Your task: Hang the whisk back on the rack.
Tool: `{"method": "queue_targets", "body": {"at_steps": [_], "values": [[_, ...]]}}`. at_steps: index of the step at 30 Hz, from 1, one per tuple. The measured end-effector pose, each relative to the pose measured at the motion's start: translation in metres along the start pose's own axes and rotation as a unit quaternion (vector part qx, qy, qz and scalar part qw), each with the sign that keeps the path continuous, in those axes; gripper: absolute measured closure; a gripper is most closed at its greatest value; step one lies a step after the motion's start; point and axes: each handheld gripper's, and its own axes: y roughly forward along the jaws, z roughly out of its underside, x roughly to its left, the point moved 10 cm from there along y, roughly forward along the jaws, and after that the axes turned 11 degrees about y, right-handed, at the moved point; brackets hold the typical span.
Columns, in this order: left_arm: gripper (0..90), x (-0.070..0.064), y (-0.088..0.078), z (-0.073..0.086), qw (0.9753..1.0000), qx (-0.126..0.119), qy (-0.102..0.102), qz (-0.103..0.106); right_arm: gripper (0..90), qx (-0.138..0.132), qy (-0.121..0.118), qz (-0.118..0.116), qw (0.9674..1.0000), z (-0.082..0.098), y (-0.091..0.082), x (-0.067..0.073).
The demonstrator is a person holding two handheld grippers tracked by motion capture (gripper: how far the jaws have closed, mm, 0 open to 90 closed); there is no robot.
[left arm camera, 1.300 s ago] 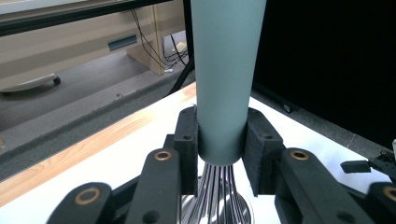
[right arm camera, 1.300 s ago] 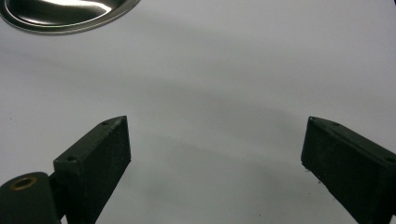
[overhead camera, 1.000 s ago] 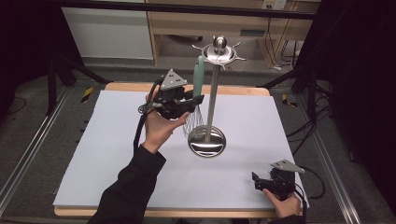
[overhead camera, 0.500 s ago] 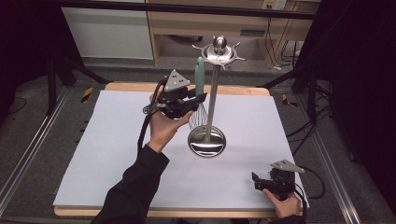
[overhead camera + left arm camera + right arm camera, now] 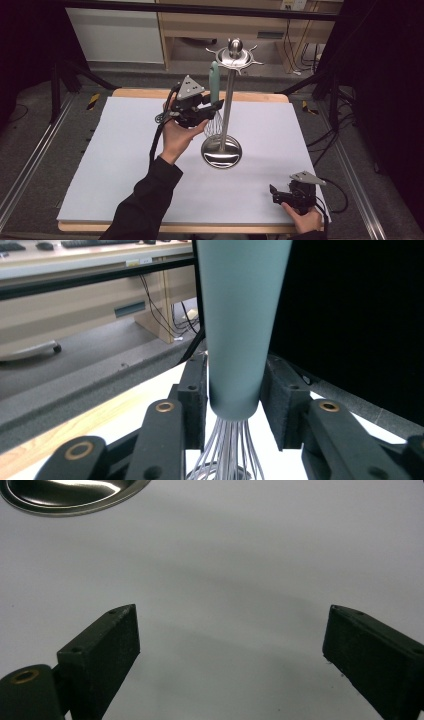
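Left tongs: raised over the tabletop, at the whisk; jaws have just been opening; in the left gripper view the whisk handle stands between the pads with a thin gap on each side, so I read them as slightly spread, pads just off the handle, no pinch.

Whisk: hangs upright from the stand, teal handle up, wire loops down, just beside the stand's pole and above its round base.

Right tongs: low at the near right corner of the tabletop, held in the right hand; in the right gripper view the pads stand widely spread over bare white surface, nothing between them, touching nothing that I can see; the rim of the stand base shows at the top of that view.

Count: tongs, two; whisks, one; stands, one, with one chrome knob on its top disc; hands in view, two, the left in a dark sleeve.
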Motion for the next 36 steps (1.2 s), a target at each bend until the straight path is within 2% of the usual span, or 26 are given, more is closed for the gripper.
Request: {"method": "queue_targets", "body": {"at_steps": [10, 21, 26, 30, 32, 33, 34, 36], "values": [[59.4, 0.001, -0.007, 0.006, 1.0, -0.003, 0.005, -0.003, 8.6, -0.003, 0.0, 0.002, 1.0, 0.0, 0.0, 0.0], [47.0, 0.001, -0.024, 0.023, 0.9997, -0.004, 0.02, -0.012, 8.6, -0.001, 0.0, 0.003, 1.0, 0.0, 0.0, -0.002], [43.6, -0.003, -0.034, 0.036, 0.9999, 0.0, 0.017, -0.003, 8.6, -0.002, 0.001, 0.003, 1.0, 0.0, 0.0, -0.003], [41.6, -0.009, -0.042, 0.057, 0.9998, 0.009, 0.015, 0.005, 8.6, -0.001, 0.003, 0.006, 1.0, 0.001, 0.0, -0.004], [41.2, -0.009, -0.044, 0.061, 0.9998, 0.011, 0.015, 0.005, 8.6, -0.002, 0.001, 0.005, 1.0, 0.001, 0.0, -0.004], [40.8, -0.009, -0.047, 0.07, 0.9998, 0.014, 0.013, 0.004, 8.6, -0.001, 0.001, 0.005, 1.0, 0.001, 0.0, -0.004], [40.5, -0.009, -0.047, 0.07, 0.9998, 0.014, 0.013, 0.004, 8.6, -0.001, 0.001, 0.005, 1.0, 0.001, 0.0, -0.004], [40.2, -0.009, -0.05, 0.08, 0.9997, 0.021, 0.011, 0.003, 8.6, -0.002, 0.001, 0.006, 1.0, 0.001, 0.0, -0.005]]}}
